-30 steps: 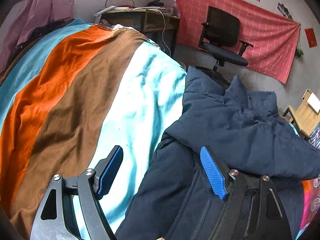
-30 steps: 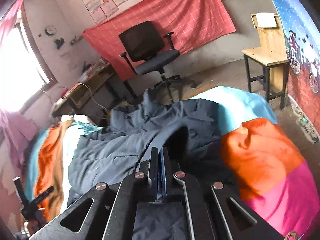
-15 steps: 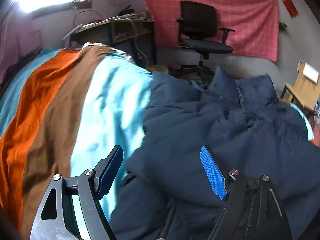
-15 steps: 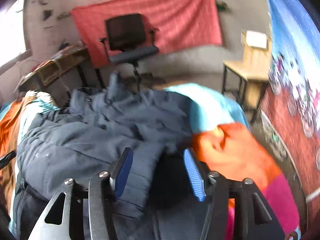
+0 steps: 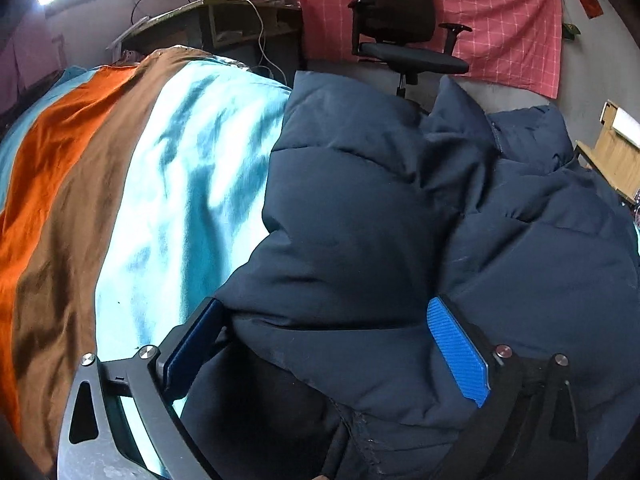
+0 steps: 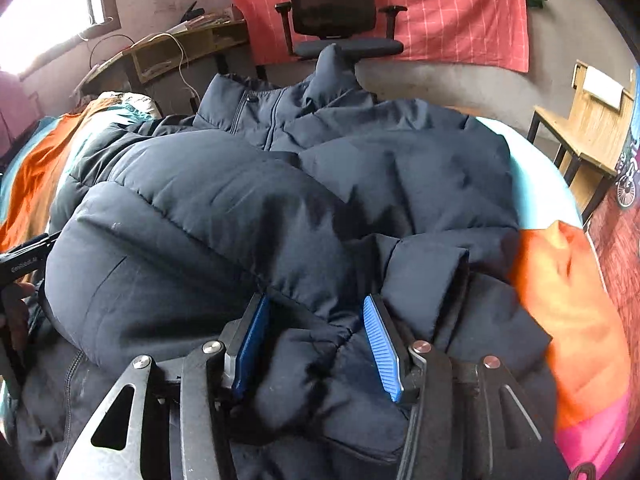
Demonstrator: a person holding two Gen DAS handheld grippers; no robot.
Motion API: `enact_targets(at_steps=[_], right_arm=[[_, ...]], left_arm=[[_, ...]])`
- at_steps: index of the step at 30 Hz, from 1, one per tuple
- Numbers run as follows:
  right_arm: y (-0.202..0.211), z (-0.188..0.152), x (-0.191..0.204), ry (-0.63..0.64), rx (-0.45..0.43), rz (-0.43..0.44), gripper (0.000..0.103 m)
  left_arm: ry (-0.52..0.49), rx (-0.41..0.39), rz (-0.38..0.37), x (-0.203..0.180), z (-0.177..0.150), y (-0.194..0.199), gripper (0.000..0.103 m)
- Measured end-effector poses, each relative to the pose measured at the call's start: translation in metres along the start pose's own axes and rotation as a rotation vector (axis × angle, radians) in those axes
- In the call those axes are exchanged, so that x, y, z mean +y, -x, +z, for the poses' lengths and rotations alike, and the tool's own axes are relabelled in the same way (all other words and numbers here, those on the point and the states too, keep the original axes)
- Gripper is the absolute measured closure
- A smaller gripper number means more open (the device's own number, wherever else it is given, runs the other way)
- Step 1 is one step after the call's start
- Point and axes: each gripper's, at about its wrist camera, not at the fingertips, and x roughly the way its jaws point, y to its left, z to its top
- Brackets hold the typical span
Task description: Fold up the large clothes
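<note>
Tongs on the left (image 5: 324,352) are spreading wide, a puffy fold of the navy padded jacket (image 5: 360,216) bulging between them without being pinched. Right tongs (image 6: 316,344) are narrowing around a bunched hem, though their blue pads do not yet seem to press it. Both point steeply down at the jacket, which lies heaped on the bed's striped cover (image 5: 168,184), collar toward a black office chair (image 6: 332,4). Judging from this, the slippery, springy padding could puff back open once let go, or the right tongs could catch only a thin outer layer and drag the fold crooked.
</note>
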Motion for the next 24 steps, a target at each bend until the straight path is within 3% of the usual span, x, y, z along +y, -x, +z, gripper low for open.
enact_targets(at_steps=[6,10,13,16,24], right_arm=[[-0.01,-0.004,0.015,0.062,0.015,-0.062,0.056],[-0.01,-0.004,0.018,0.081,0.008,-0.091,0.056],[0.01,-0.007,0.011,0.033,-0.039,-0.073,0.056],[0.035,-0.007,0.002,-0.046,-0.059,-0.05,0.052],[0.111,0.002,0.015,-0.058,-0.102,0.001,0.018]], left_arm=[[-0.027,-0.002,0.043,-0.009,-0.004,-0.004,0.0],[0.012,-0.003,0.039,-0.003,-0.003,0.008,0.001],[0.064,0.032,0.022,0.003,-0.001,0.024,0.001],[0.058,0.009,-0.025,0.003,0.001,0.054,0.001],[-0.029,-0.085,-0.141,-0.019,-0.006,0.141,0.001]])
